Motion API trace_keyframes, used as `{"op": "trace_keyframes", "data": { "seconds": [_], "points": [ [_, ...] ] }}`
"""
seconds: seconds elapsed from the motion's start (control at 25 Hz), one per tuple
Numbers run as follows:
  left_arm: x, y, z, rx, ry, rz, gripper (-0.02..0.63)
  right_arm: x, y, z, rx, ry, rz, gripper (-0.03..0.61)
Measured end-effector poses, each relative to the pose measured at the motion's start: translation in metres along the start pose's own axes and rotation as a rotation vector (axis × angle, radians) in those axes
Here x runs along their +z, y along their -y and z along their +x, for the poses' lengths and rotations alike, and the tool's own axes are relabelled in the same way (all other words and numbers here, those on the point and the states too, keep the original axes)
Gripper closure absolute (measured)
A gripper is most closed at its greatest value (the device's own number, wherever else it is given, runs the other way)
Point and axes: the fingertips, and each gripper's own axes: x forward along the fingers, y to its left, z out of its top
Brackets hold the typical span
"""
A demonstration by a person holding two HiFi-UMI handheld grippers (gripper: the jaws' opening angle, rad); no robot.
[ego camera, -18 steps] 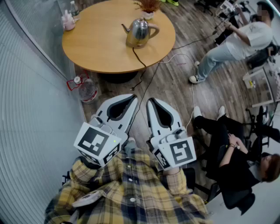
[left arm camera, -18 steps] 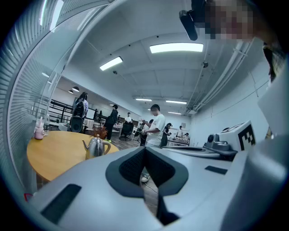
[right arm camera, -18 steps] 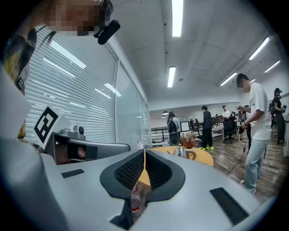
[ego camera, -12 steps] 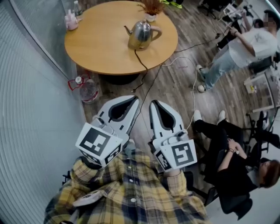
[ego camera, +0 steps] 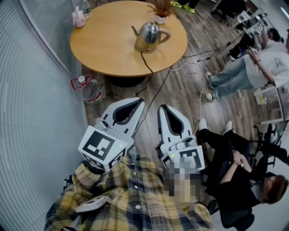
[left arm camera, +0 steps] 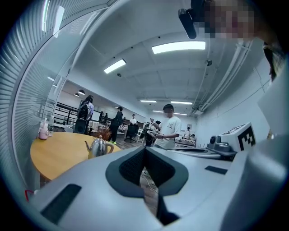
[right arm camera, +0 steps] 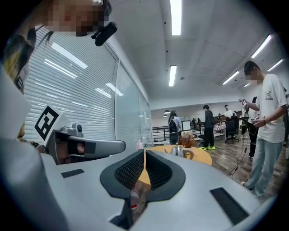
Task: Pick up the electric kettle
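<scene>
The steel electric kettle (ego camera: 148, 36) stands on the round wooden table (ego camera: 104, 45), its black cord trailing over the table's near edge. Both grippers are held close to my body, well short of the table and pointing level toward it. My left gripper (ego camera: 140, 102) has its tips together with nothing between them. My right gripper (ego camera: 163, 108) is shut too and holds nothing. In the left gripper view the kettle (left arm camera: 99, 147) shows far off, left of the closed jaws (left arm camera: 145, 148). In the right gripper view the kettle (right arm camera: 179, 151) is small, to the right of the closed tips (right arm camera: 144, 151).
A pink bottle (ego camera: 79, 19) and a potted plant (ego camera: 161, 9) also stand on the table. A large water bottle (ego camera: 91, 91) sits on the floor by the blinds. Cables (ego camera: 156, 85) cross the wood floor. One person (ego camera: 237, 164) sits at right; another (ego camera: 253, 67) stands beyond.
Table and kettle have drifted slightly right in the head view. My right gripper has slipped a little down and right. The standing person has moved toward the right edge.
</scene>
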Motion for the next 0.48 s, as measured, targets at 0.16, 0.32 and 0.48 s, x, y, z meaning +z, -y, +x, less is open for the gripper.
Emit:
{"op": "trace_keyframes", "data": {
  "seconds": [0.16,0.32,0.48],
  "points": [
    [0.0,0.0,0.01,0.004,-0.002,0.0,0.611,-0.002,0.011,0.0,-0.005,-0.003,0.007,0.54],
    [0.003,-0.006,0.025,-0.001,-0.001,0.002,0.611,0.002,0.026,0.009,-0.015,-0.002,0.01,0.54],
    [0.007,-0.027,0.048,-0.006,0.003,-0.001,0.611,0.003,0.042,0.034,-0.025,-0.007,0.001,0.54]
  ]
}}
